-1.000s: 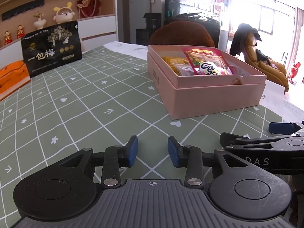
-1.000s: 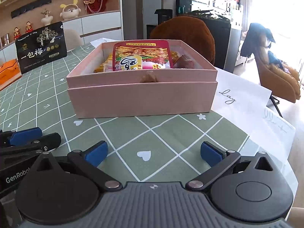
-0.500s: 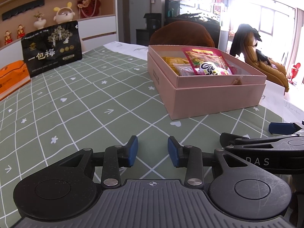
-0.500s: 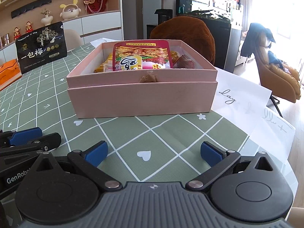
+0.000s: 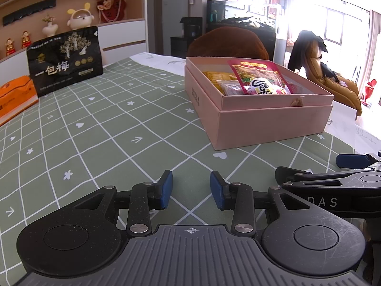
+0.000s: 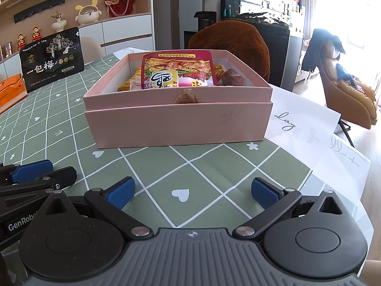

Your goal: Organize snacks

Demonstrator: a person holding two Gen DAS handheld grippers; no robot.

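**Nearly packed: both claws idle short of the snack box**

Already the pink box holds several snacks: a red-and-pink packet leans on top, yellow packets beside it and a small red wrapper at its far side. The box sits straight ahead of the right gripper, well beyond its fingertips, and ahead and to the right of the left gripper.

Neither claw holds anything. The right one's jaws stand wide apart; the left one's are apart by a narrower gap. Both rest low over the green checked tablecloth.

Farther ahead and left of both claws, a black pouch stands upright with an orange pack beside it. If these belong in the box, the left claw seems better placed: open wider, approach the pouch square-on, and pinch its upper edge so it does not topple.
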